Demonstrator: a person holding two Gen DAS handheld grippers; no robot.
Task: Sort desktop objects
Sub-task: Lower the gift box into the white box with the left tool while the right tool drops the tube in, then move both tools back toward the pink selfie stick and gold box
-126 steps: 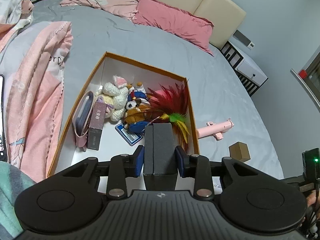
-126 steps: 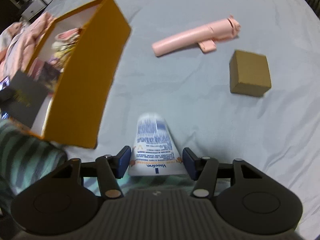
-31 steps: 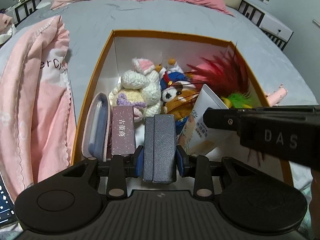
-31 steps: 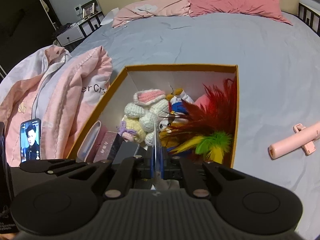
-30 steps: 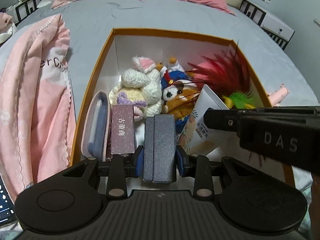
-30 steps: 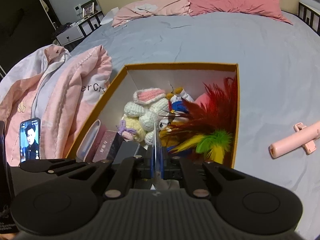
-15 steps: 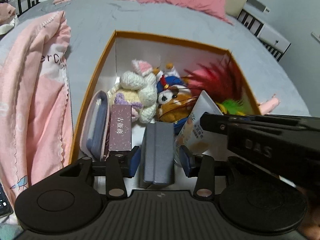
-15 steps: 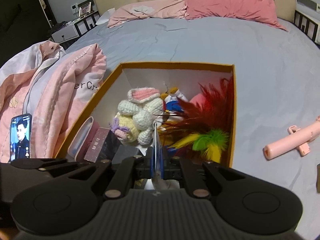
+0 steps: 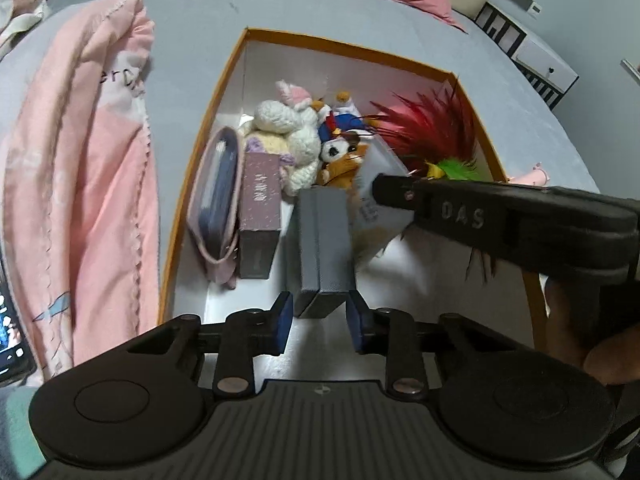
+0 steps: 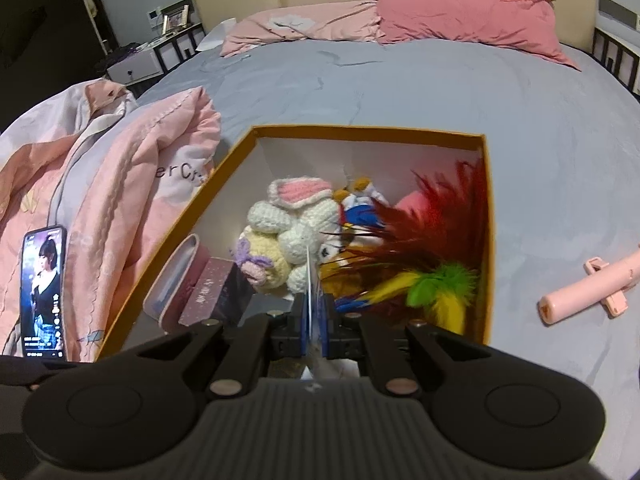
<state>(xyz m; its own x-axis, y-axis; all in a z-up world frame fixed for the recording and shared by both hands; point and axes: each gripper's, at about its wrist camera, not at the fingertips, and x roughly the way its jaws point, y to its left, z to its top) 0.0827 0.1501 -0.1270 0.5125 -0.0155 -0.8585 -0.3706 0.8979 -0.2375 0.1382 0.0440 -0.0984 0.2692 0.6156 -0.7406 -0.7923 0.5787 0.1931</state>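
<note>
bed (image 10: 400, 80); orange box (image 9: 400, 56) holds toys (image 9: 296, 128).

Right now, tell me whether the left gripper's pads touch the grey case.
Apart. The left wrist view shows white box floor between each blue pad and the grey case; the jaws are closing.

Grey-sheeted bed (image 10: 460, 92) bearing orange box (image 10: 360, 131), pink quilt (image 10: 120, 168), phone (image 10: 43, 292), pink stick (image 10: 580, 292), pillows (image 10: 460, 16).
</note>
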